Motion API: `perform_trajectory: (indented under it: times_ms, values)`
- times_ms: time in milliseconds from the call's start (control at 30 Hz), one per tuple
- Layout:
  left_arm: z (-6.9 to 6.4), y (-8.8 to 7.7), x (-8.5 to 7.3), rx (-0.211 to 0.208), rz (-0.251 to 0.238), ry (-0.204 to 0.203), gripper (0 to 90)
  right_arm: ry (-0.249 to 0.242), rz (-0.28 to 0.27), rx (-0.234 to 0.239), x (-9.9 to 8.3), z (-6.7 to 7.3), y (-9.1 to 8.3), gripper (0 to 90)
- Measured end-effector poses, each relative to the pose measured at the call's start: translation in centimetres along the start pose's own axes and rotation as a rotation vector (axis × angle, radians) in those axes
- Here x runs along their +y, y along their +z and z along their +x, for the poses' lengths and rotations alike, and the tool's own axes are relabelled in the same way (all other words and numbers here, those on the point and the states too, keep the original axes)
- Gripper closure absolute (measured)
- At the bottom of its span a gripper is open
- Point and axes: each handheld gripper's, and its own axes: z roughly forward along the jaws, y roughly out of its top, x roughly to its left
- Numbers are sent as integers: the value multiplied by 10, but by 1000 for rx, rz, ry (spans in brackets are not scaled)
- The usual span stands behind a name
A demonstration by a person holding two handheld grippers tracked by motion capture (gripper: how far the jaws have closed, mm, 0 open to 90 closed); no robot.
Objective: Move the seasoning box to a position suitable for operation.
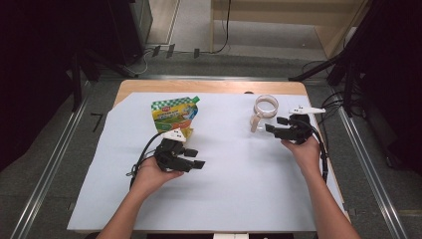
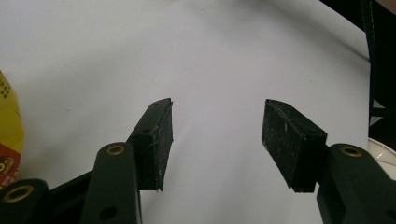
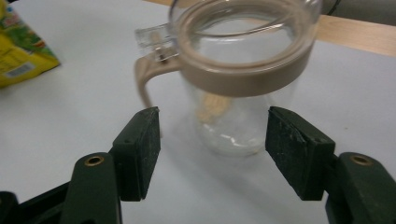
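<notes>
A clear glass jar (image 1: 262, 113) with a tan rim and handle stands upright on the white sheet; it appears large in the right gripper view (image 3: 240, 84), its handle turned left. My right gripper (image 1: 274, 124) (image 3: 212, 149) is open just short of the jar, one jaw on each side of its base, not touching. A yellow-green spouted pouch (image 1: 175, 116) lies flat at the left; its edge (image 2: 9, 135) shows in the left gripper view. My left gripper (image 1: 195, 158) (image 2: 217, 140) is open over bare sheet, just below the pouch.
The white sheet (image 1: 234, 189) covers most of the wooden table (image 1: 209, 86). Cables trail from both grippers. Dark stands and floor rails flank the table at left and right.
</notes>
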Motion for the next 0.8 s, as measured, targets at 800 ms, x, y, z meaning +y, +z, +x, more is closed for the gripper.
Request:
perform_trajectory:
  times_ms: [800]
  values:
    - [5,-3,-2,34,-7,-2,444,14,-70,-82,3,-7,66,90]
